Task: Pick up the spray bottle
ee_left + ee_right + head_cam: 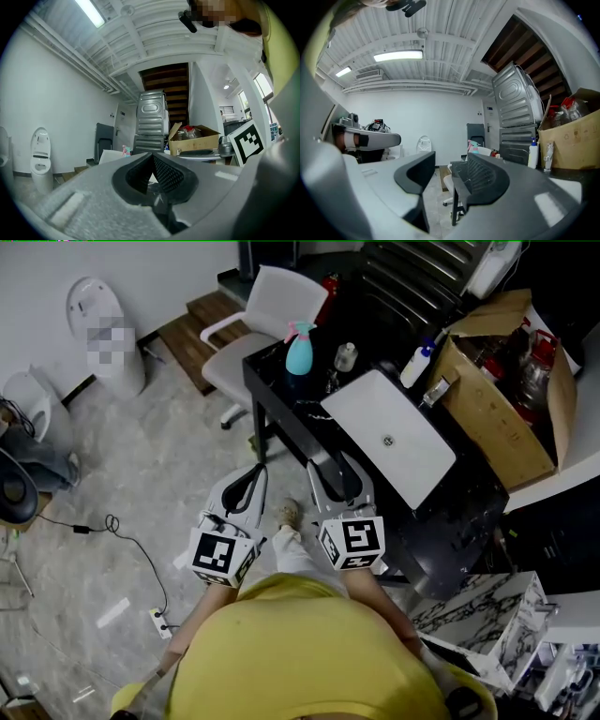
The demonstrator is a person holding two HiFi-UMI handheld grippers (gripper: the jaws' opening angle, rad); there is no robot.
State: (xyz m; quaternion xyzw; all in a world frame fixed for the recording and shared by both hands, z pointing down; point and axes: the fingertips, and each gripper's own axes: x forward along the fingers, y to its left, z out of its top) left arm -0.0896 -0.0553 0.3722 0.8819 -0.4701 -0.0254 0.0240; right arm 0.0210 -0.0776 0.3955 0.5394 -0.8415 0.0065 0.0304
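The spray bottle [299,348], teal with a pink head, stands upright at the far left corner of the black table [269,382]. It shows small and far off in the left gripper view [125,150] and in the right gripper view [472,148]. My left gripper [255,471] hangs over the floor in front of the table, its jaw tips meeting [152,157], nothing between them. My right gripper [335,468] is at the table's near edge, open [444,162] and empty. Both point level toward the table, well short of the bottle.
A white basin [389,437] lies in the tabletop, with a small glass bottle [346,356] and a white pump bottle [418,364] behind it. A cardboard box [502,404] stands at the right. A white chair [267,315] is behind the table. A cable [112,531] lies on the floor.
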